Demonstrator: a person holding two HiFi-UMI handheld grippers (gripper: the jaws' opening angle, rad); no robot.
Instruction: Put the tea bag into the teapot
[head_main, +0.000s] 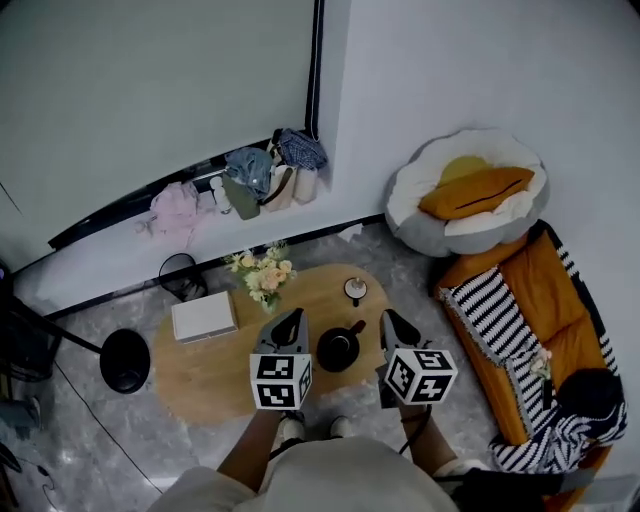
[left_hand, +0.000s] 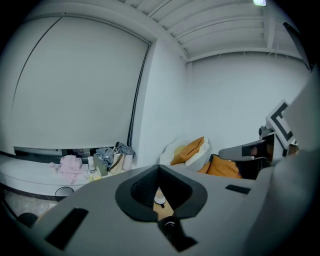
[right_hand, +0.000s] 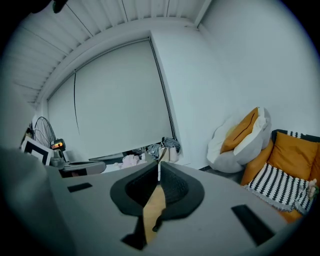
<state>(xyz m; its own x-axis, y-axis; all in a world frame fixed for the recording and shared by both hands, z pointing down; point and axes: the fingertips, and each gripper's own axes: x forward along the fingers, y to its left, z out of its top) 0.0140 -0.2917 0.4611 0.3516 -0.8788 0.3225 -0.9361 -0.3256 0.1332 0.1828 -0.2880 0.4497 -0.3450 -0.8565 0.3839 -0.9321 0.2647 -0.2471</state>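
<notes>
So the teapot (head_main: 338, 350) sat on the oval wooden table (head_main: 215, 372), right of its middle and close to the edge on the person's side. It was dark and round. One stubby bit stuck out toward the far right, so its long axis ran diagonally, near-left to far-right. Couldn't tell if that bit was a spout or a handle.

I honestly couldn't pick out the tea bag for sure. The only candidate was a small round white-topped thing (head_main: 354, 289) beyond the teapot, near the table's far edge, too tiny to read.

The left gripper (head_main: 292, 314) hung just left of the teapot and the right gripper (head_main: 387, 317) just right of it. Both were up off the table and pointed away from the person. The left fingers (left_hand: 142, 189) were pressed together at the tips, with only table showing through the gap behind them. The right fingers (right_hand: 175, 189) were the same, tips together with just a thin pale slit, and nothing I could name was pinched.

A white box (head_main: 204, 316) lay well left of the teapot and a bunch of flowers (head_main: 263, 275) sat far-left of it. The wood left of the teapot on the near side was bare. An orange sofa (head_main: 560, 320) stood off to the teapot's right, apart from the table edge.
</notes>
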